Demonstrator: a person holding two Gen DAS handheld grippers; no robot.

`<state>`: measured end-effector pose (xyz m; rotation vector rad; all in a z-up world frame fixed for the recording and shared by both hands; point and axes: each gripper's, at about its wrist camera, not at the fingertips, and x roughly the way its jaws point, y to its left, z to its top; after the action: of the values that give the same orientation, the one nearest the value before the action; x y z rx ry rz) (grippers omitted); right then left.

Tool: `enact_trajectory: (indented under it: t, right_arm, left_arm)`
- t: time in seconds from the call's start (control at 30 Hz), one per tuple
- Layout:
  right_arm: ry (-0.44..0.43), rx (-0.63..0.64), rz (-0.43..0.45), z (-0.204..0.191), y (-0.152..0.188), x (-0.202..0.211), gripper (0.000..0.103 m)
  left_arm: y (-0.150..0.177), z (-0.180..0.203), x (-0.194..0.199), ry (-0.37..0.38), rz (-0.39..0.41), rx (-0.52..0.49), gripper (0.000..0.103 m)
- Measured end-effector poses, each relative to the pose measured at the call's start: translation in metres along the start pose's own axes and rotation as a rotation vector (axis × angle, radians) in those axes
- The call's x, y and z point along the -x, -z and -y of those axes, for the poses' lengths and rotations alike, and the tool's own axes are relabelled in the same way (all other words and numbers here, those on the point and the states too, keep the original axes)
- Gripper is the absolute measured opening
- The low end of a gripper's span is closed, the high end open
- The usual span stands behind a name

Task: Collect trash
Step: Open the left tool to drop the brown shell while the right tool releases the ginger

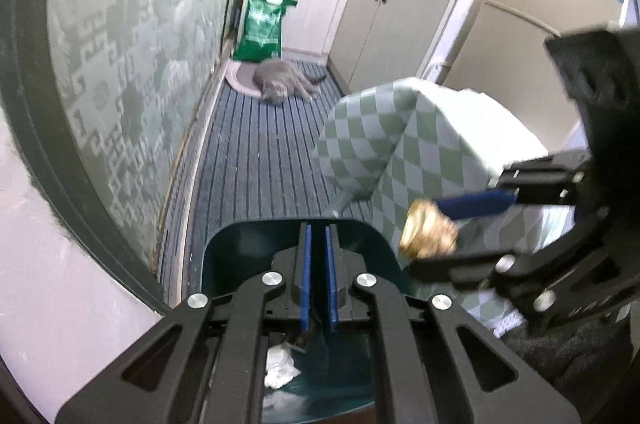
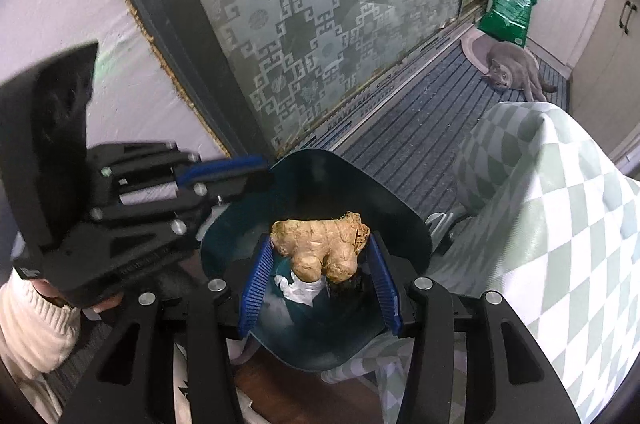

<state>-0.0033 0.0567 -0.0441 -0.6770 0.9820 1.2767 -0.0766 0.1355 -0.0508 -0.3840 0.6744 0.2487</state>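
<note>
While right tool (image 2: 320, 264) grips ginger (image 2: 320, 248), above teal bin (image 2: 400, 224)

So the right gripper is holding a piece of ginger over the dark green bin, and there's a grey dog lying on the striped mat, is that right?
Not quite: the animal is a grey cat, not a dog. The right wrist view shows it lying on the striped mat. The rest holds: the right gripper holds the piece of ginger over the dark green bin.

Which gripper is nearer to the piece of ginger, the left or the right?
Right. The right gripper holds the ginger between its pads above the dark bin; the left gripper, shut and empty, is beside it.
</note>
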Motion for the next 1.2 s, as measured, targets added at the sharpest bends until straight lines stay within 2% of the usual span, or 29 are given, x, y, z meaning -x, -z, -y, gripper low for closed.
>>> enact_trajectory:
  t: [0.07, 0.2, 0.33, 0.43, 0.53, 0.63, 0.8, 0.87, 0.97, 1.1, 1.2]
  right_arm:
    - [-0.005, 0.016, -0.017, -0.003, 0.001, -0.003, 0.05]
    - [-0.02, 0.028, -0.028, -0.008, 0.001, -0.004, 0.06]
    - [-0.018, 0.04, -0.021, -0.011, 0.002, -0.003, 0.061]
    - [-0.01, 0.036, 0.007, -0.008, 0.002, 0.006, 0.061]
    - [-0.001, 0.028, 0.033, -0.003, 0.004, 0.018, 0.061]
    - [0.011, 0.013, 0.062, 0.004, 0.007, 0.031, 0.061]
    - [0.047, -0.039, 0.148, 0.022, 0.015, 0.065, 0.061]
    - [0.061, -0.058, 0.18, 0.028, 0.018, 0.078, 0.061]
    - [0.078, -0.084, 0.224, 0.039, 0.026, 0.098, 0.062]
    - [0.105, -0.128, 0.286, 0.053, 0.04, 0.124, 0.075]
    - [0.149, -0.159, 0.319, 0.061, 0.052, 0.138, 0.08]
  left_arm:
    - [-0.002, -0.002, 0.005, 0.004, 0.03, 0.01, 0.008]
    - [-0.006, -0.001, 0.016, 0.018, 0.095, 0.02, 0.008]
    - [-0.01, 0.005, 0.029, 0.036, 0.156, 0.015, 0.008]
    - [-0.012, 0.012, 0.033, 0.043, 0.171, 0.0, 0.008]
    - [-0.013, 0.016, 0.033, 0.048, 0.16, -0.009, 0.013]
    - [-0.014, 0.022, 0.036, 0.048, 0.154, -0.017, 0.023]
    - [-0.014, 0.034, 0.037, 0.034, 0.145, -0.04, 0.031]
    - [-0.013, 0.041, 0.037, 0.018, 0.143, -0.056, 0.043]
    - [-0.013, 0.05, 0.038, 0.002, 0.14, -0.074, 0.053]
    - [-0.011, 0.064, 0.04, -0.033, 0.137, -0.09, 0.064]
    - [-0.009, 0.069, 0.039, -0.061, 0.129, -0.089, 0.074]
